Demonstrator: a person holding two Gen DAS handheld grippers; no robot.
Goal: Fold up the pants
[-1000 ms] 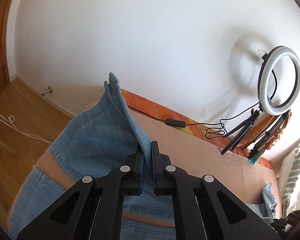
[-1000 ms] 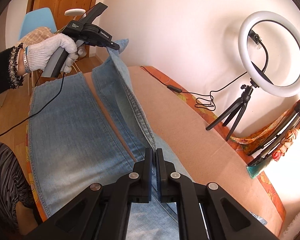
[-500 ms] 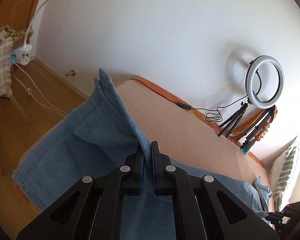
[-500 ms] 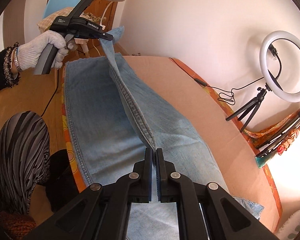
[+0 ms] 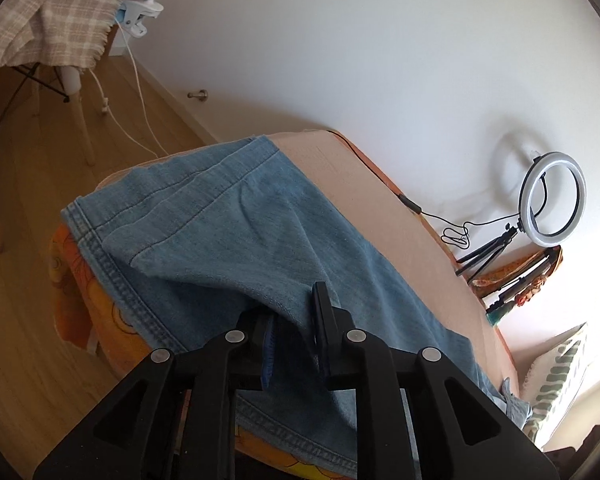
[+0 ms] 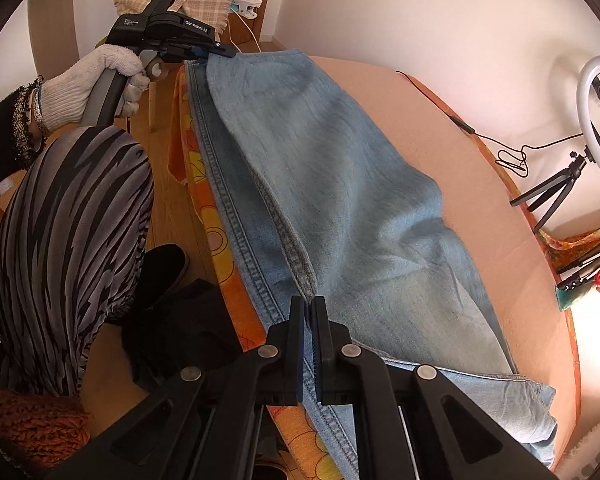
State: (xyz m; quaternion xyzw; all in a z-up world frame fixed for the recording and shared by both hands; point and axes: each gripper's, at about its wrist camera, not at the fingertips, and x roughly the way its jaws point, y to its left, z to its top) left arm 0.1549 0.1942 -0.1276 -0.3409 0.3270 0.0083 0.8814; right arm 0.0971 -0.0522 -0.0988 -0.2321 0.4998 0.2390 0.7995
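Observation:
Light blue jeans lie lengthwise on the peach-covered surface, one leg laid over the other. My left gripper is at their near edge. Its jaws are opening, and a loose fold of denim lies between the parted fingers. In the right wrist view a white-gloved hand holds the left gripper at the far corner of the jeans. My right gripper is shut on the stitched seam edge near the front edge of the surface.
An orange flowered cloth hangs over the front edge. A ring light on a tripod and its cable stand at the back right. A chair with a plaid blanket is on the wooden floor. The person's striped trouser leg is close on the left.
Both grippers came down and toward the front edge. The denim edge they held raised now lies flat over the other leg. The left jaws have parted.

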